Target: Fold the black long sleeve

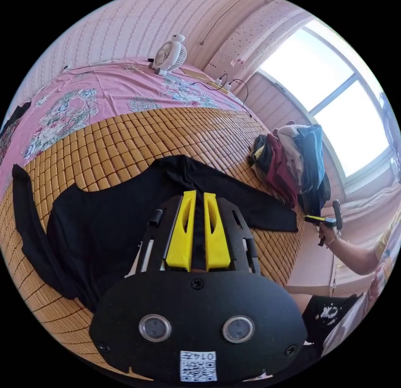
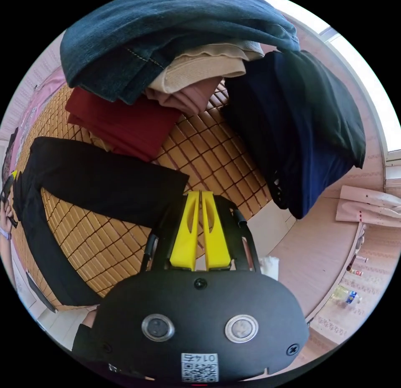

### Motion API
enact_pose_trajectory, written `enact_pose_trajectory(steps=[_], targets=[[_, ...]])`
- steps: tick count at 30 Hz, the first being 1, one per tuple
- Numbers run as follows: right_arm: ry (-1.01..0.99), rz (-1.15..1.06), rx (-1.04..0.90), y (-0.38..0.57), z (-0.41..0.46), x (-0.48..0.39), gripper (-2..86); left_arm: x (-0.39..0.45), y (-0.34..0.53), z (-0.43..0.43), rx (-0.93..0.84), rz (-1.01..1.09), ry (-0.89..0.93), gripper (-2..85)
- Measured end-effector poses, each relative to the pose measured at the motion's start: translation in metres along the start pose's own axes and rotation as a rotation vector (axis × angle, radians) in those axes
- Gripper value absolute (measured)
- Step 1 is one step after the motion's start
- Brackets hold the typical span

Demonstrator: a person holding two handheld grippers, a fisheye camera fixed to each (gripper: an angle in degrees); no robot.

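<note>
In the left gripper view we find the left gripper (image 1: 199, 194) nearest the lens, its two yellow plastic jaws drawn close with only a narrow slit between them, poised over the black long sleeve (image 1: 108, 225); whether the tips touch the cloth we cannot tell, and nothing is pinched between them. The shirt lies spread flat on the woven mat (image 1: 125, 142), a surface of small tan tiles, with both sleeves stretched outward. In the right gripper view the right gripper (image 2: 200, 194) likewise has its two yellow jaws nearly together, holding nothing, above the mat just beside one sleeve end of the shirt. That same tool shows in the left gripper view off the bed edge, carried in a person's hand (image 1: 328, 235). Farther along the mat we note a stack of folded clothes (image 2: 167, 58): dark denim on top, then beige, pink and red pieces, with a separate navy garment (image 2: 300, 125) beside it. Beyond the mat lies a pink floral sheet (image 1: 83, 96), carrying one small white fan (image 1: 169, 56).
</note>
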State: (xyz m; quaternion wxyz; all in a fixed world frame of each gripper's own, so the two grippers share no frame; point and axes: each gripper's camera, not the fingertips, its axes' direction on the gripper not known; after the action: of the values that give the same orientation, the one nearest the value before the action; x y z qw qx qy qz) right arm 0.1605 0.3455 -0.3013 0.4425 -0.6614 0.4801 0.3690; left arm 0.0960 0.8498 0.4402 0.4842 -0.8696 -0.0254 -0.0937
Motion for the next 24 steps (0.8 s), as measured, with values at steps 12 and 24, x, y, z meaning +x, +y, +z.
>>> enact_pose_trajectory(steps=[12, 24], targets=[[-0.167, -0.532, 0.137, 0.033, -0.080, -0.235, 4.7, -0.038, 0.272, -0.071, -0.085, -0.389, -0.195, 4.2], [-0.491, -1.179, 0.499, 0.009, -0.167, -0.655, 6.3, -0.048, 0.381, -0.041, -0.075, -0.298, -0.341, 2.0]])
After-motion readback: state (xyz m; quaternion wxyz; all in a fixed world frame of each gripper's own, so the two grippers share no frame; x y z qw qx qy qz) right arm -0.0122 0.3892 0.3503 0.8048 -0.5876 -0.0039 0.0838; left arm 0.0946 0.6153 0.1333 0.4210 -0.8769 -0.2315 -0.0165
